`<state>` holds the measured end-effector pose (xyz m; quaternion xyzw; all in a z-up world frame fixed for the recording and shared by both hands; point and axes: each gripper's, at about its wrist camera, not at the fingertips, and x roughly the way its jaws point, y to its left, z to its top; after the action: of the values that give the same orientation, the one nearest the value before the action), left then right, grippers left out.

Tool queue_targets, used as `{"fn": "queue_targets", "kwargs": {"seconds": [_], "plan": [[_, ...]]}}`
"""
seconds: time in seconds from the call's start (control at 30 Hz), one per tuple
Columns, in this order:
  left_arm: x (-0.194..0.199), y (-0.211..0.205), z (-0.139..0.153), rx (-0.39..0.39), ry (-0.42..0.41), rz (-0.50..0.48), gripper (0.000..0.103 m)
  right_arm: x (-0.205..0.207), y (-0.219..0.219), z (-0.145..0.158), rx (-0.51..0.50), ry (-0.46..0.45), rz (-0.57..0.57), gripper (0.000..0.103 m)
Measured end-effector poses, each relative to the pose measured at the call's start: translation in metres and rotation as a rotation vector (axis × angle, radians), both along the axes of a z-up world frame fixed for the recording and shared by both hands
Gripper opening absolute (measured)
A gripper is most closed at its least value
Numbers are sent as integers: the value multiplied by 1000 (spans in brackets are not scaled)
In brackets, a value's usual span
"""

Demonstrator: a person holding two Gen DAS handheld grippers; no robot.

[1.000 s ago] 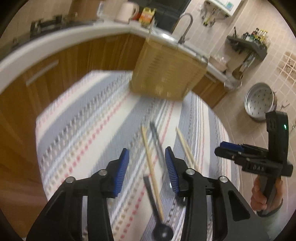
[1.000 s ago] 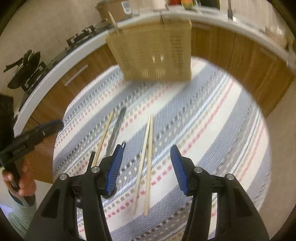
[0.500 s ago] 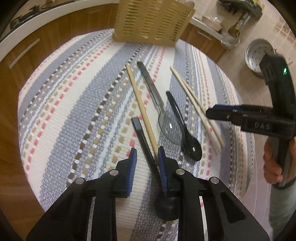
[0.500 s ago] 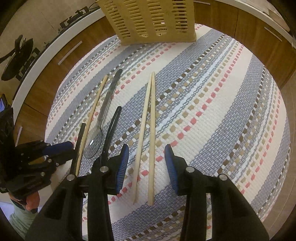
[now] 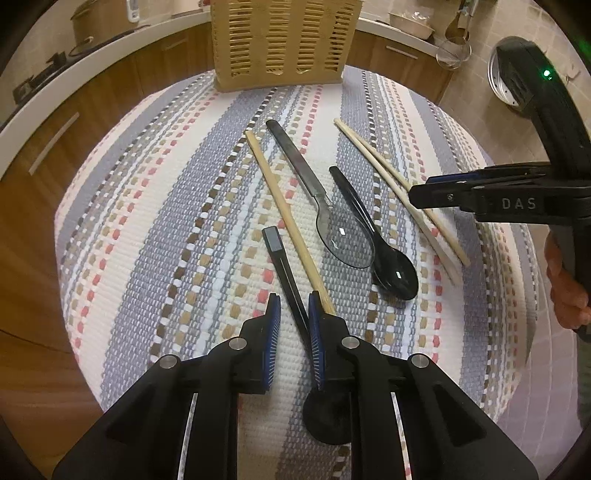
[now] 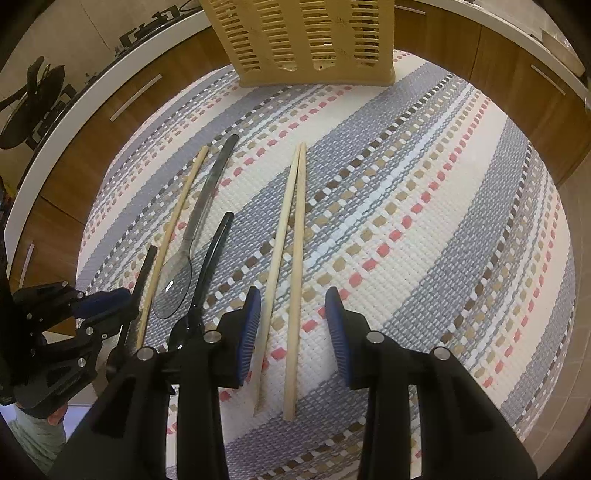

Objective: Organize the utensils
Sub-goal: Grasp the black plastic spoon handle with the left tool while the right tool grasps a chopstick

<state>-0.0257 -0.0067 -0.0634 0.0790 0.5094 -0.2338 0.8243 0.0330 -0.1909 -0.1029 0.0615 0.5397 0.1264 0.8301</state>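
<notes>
Utensils lie on a striped woven mat (image 5: 155, 229). My left gripper (image 5: 294, 314) is narrowly open, its pads straddling the handle of a black spoon (image 5: 286, 273) whose bowl lies under the fingers. A single chopstick (image 5: 284, 214), a clear grey spoon (image 5: 332, 221) and a second black spoon (image 5: 384, 258) lie just beyond. My right gripper (image 6: 292, 310) is open, low over a pair of chopsticks (image 6: 291, 240) that runs between its pads. A beige slotted utensil basket (image 5: 280, 40) stands at the mat's far edge, also in the right wrist view (image 6: 306, 37).
Wooden cabinets with a white countertop (image 5: 55, 96) curve around the table. A stove and pot (image 5: 85, 26) sit at the back left, a steel pan (image 5: 506, 85) leans at the right. The mat's right half (image 6: 424, 206) holds nothing.
Both grippers have dropped toward the mat and narrowed. The left has settled around the black spoon's handle; the right has come down over the chopstick pair.
</notes>
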Motion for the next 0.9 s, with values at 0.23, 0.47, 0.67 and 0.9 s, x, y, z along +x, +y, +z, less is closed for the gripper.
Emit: {"fn": "queue_targets", "kwargs": {"seconds": [0.23, 0.47, 0.67, 0.9], "plan": [[0, -1, -1, 4, 34, -19, 13, 6, 6, -2, -29, 0, 9, 33], [9, -13, 0, 65, 44, -63, 10, 25, 19, 0, -127, 1, 41, 22], [18, 2, -1, -27, 97, -48, 8, 34, 14, -3, -129, 6, 34, 21], [14, -6, 1, 34, 80, -63, 9, 41, 26, -3, -179, 50, 55, 21]]}}
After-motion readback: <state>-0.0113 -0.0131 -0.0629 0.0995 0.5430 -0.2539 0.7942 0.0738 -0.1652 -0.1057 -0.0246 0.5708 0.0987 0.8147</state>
